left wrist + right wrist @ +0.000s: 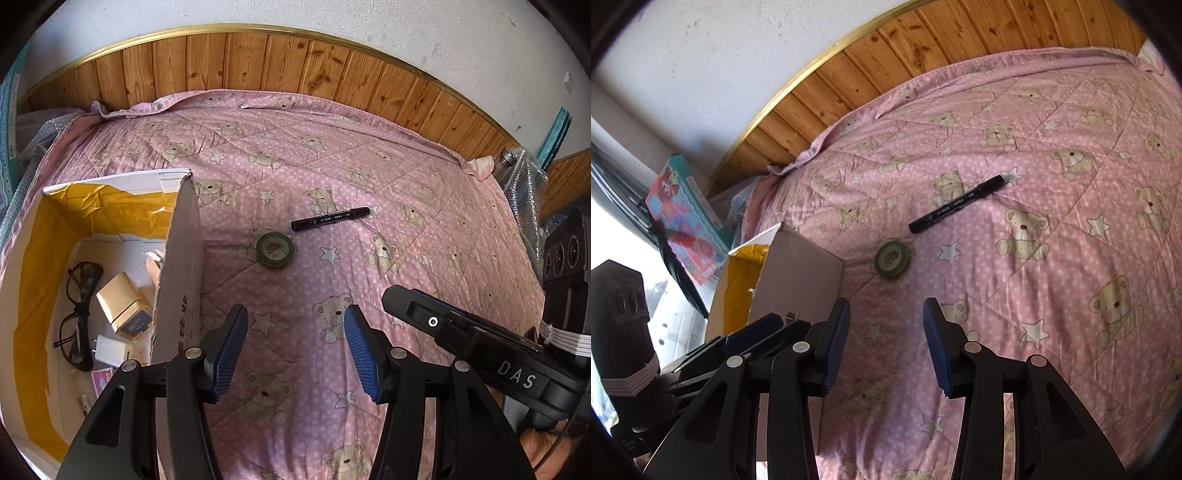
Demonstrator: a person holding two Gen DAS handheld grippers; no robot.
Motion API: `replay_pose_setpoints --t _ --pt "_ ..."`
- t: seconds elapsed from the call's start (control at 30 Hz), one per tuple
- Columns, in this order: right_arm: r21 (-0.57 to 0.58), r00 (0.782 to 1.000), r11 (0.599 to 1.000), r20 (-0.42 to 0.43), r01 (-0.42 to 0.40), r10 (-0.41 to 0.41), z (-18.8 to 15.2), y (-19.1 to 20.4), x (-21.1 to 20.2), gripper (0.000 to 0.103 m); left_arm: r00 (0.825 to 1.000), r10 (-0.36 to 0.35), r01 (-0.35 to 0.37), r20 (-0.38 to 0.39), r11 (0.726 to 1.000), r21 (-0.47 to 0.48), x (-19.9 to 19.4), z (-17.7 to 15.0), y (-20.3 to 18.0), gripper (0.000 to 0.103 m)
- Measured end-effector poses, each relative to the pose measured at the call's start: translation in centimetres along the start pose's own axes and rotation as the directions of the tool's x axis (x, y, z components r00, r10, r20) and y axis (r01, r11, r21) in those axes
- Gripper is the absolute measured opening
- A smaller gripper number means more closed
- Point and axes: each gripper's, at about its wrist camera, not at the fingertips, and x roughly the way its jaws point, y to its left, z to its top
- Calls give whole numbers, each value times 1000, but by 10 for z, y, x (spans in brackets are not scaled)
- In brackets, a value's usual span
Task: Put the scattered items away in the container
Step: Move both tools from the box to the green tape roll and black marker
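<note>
The box (181,266) sits on the left side of a bed with a pink quilt (369,184) that has bears and stars on it. It is open at the top, with yellow tape along its inside walls. Inside lie black glasses (79,310), a small gold tin (123,308) and a white plug (109,350). The tin lies just beside the glasses, and the plug is just in front of the tin.

Two things are out on the quilt. A roll of green tape (275,249) lies flat near the right wall of the box, not touching it. A black pen (330,218) lies just past the tape, a bit to the right, and its far end points to the right.

The left gripper (295,350) is above the quilt next to the box. Its blue pads (231,350) are wide apart and hold nothing. The right gripper (884,349) is also spread wide with nothing in it. It is over the quilt, and the tape is a little way ahead of it. The two grippers are close side by side.

Behind the bed is a wood wall panel (258,59). A bright toy box (685,218) leans in the corner, by the left end of the bed.
</note>
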Motion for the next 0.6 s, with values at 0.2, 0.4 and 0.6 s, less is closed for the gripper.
replay_pose_setpoints --t 0.2,0.4,0.6 --pt "89 1000 996 -24 17 -14 37 -30 34 47 1000 8 -9 -30 1000 -15 41 21 -1 57" --pt "180 997 982 -74 50 -37 68 -62 77 47 998 7 -10 -66 999 -40 79 38 3 57" --pt "232 984 962 -138 146 -116 98 -90 124 47 995 27 -34 -97 997 -73 113 54 15 60"
